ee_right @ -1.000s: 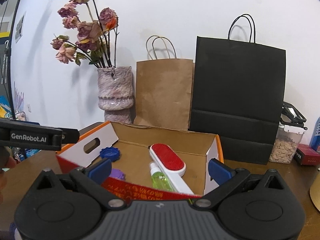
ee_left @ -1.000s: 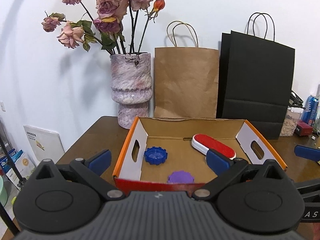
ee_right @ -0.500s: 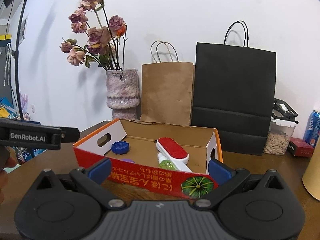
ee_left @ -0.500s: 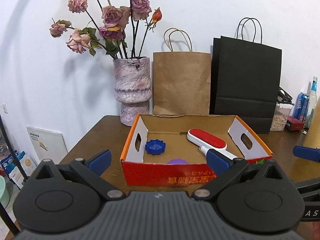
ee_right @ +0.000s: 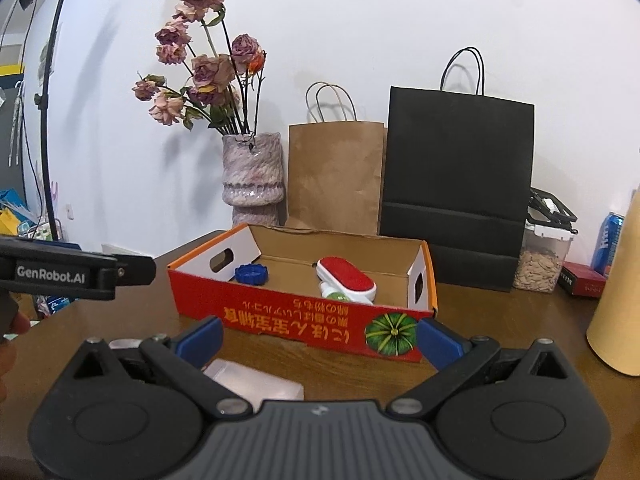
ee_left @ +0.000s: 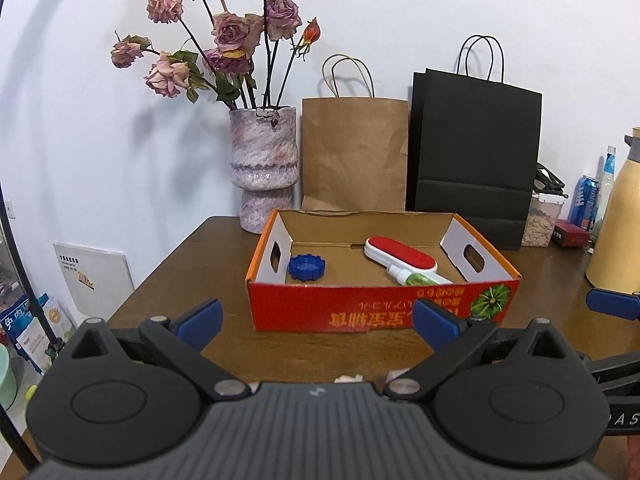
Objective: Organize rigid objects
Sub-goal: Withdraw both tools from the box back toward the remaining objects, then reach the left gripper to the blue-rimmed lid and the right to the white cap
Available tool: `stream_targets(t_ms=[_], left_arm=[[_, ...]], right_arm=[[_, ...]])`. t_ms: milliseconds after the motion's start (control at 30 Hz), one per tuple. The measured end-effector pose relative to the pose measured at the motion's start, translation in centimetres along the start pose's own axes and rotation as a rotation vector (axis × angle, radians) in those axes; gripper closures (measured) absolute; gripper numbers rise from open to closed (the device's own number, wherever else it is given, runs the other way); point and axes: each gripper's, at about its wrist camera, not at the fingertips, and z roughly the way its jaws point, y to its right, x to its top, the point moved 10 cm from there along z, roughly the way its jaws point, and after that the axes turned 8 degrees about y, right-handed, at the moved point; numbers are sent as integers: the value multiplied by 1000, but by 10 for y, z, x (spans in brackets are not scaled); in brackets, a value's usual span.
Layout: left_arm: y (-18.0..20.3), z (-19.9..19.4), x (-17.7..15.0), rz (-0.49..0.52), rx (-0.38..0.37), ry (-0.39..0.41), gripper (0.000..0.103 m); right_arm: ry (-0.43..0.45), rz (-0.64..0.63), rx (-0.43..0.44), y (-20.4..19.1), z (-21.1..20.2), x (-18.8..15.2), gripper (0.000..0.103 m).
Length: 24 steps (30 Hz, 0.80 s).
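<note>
A red cardboard box (ee_left: pixel 380 308) (ee_right: pixel 304 320) sits open-topped on the brown table. Inside lie a blue ridged cap (ee_left: pixel 306 267) (ee_right: pixel 251 274), a red-and-white lint brush (ee_left: pixel 400 259) (ee_right: pixel 347 282) and a small green bottle (ee_left: pixel 418 279) partly under the brush. My left gripper (ee_left: pixel 318 322) is open, empty, in front of the box. My right gripper (ee_right: pixel 320 340) is also open and empty, with a clear plastic case (ee_right: pixel 252 380) on the table just below its left finger. The purple cap is hidden behind the box's front wall.
Behind the box stand a vase of dried roses (ee_left: pixel 264 168), a brown paper bag (ee_left: pixel 354 152) and a black paper bag (ee_left: pixel 476 148). At the right are a jar (ee_right: pixel 540 264), a blue can (ee_right: pixel 608 240) and a tan jug (ee_left: pixel 618 224). The table edge drops off at the left.
Both grippers pulled back and away from the box, so it looks smaller and its front wall now shows in full. The clear plastic case came into the right wrist view.
</note>
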Motion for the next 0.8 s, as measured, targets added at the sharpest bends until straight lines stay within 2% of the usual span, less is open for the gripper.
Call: stream_targets(t_ms=[800], left_arm=[[-10,-46,-49,10,-9,-75,0]], right_arm=[[-64,-18,-1,-17,-51,-41,0]])
